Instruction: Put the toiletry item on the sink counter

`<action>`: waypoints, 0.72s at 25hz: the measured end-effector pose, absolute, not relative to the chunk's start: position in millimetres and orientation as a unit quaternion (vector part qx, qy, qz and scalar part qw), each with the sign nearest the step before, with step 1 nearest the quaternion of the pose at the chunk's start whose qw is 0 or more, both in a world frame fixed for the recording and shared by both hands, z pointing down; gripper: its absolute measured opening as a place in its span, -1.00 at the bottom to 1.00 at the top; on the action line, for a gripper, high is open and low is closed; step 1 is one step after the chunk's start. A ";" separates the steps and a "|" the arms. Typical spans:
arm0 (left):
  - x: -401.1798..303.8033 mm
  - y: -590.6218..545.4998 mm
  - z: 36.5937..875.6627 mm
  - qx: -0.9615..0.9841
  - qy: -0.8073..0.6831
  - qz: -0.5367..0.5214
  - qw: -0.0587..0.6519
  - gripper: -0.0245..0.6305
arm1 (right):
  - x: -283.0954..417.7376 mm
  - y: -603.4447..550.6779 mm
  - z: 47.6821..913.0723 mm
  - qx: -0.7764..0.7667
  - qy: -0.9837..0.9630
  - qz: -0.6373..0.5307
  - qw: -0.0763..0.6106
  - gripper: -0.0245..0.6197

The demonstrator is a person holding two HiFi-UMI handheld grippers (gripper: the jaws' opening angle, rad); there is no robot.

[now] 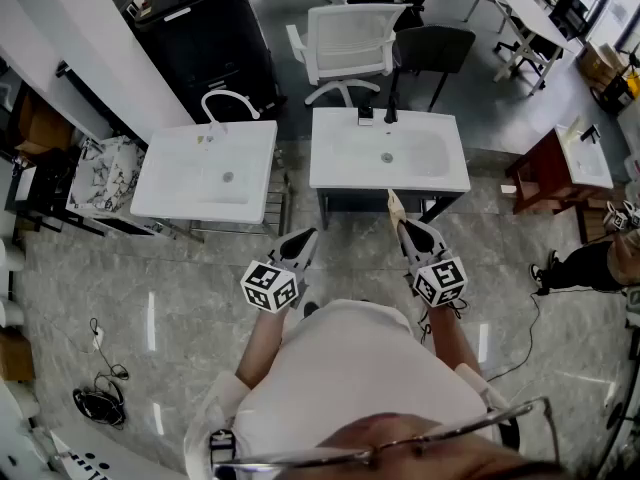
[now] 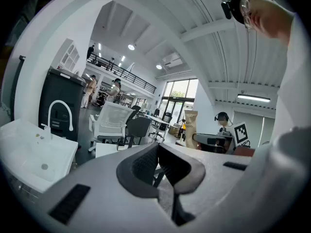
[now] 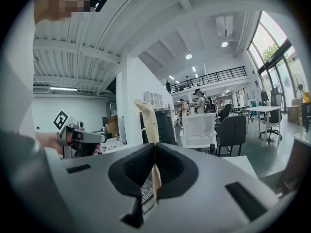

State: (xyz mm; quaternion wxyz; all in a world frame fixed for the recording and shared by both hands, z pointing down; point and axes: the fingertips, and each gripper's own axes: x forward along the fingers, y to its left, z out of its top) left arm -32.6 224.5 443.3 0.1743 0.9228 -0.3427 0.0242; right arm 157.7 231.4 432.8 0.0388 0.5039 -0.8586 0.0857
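- Gripping a thin tan packet (image 3: 148,120) upright with the right claw (image 3: 154,152), shut tight on it.
- Holding the left claw (image 2: 156,149) closed on nothing.
- Up in the air by the near edge of the right sink counter (image 1: 330,173), not lying on it.
- Beside another white sink (image 1: 160,193), further left.

No word or number legible anywhere. Only signs: black-and-white square markers on cube (image 1: 270,286) of my left tongs (image 1: 308,236), same kind on cube (image 1: 440,280) of my right tongs (image 1: 405,226); patterns, not letters. Beige packet (image 2: 191,125) in right tongs bears dark print, too blurred to read.
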 end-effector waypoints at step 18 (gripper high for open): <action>-24.2 240.7 443.3 0.919 -0.349 0.024 0.180 -0.91 | 173.5 241.9 430.8 0.503 -0.858 0.102 0.023 -0.89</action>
